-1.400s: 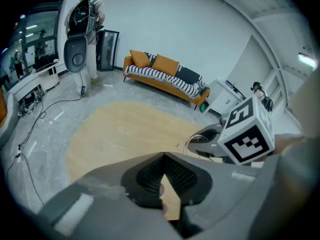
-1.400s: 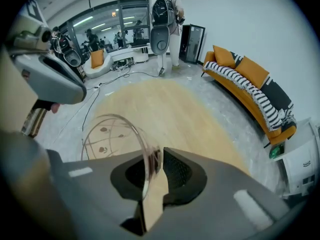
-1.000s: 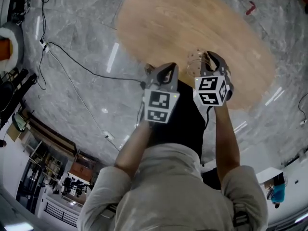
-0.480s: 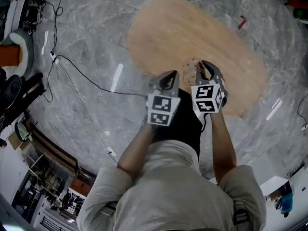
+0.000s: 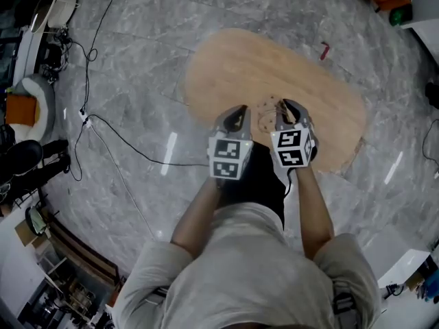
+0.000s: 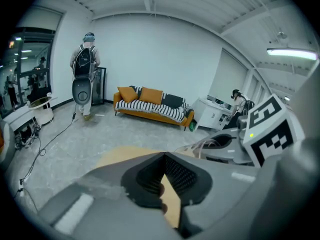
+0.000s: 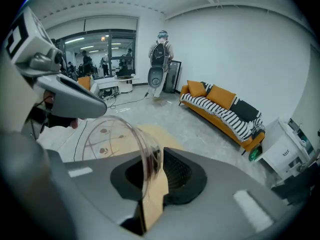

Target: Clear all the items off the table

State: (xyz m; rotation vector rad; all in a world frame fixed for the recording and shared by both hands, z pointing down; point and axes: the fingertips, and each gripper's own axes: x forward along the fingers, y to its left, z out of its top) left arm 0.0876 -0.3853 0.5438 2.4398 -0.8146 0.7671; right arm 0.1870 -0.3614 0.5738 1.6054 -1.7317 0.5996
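An oval wooden table stands on the marble floor below me. My right gripper is shut on the rim of a clear glass cup with small printed motifs, held above the table's near edge. The right gripper view shows that cup tipped sideways, its wall pinched between the pads of the right gripper. Just left of it, my left gripper is shut with nothing in it. In the left gripper view the left gripper shows its pads meeting over bare tabletop.
A small red object lies on the floor beyond the table. Black cables trail across the floor at left. An orange striped sofa and a person with a backpack are far off.
The head view has pulled back, so the table looks smaller and farther away. Both grippers stay side by side, the right one still holding the cup.
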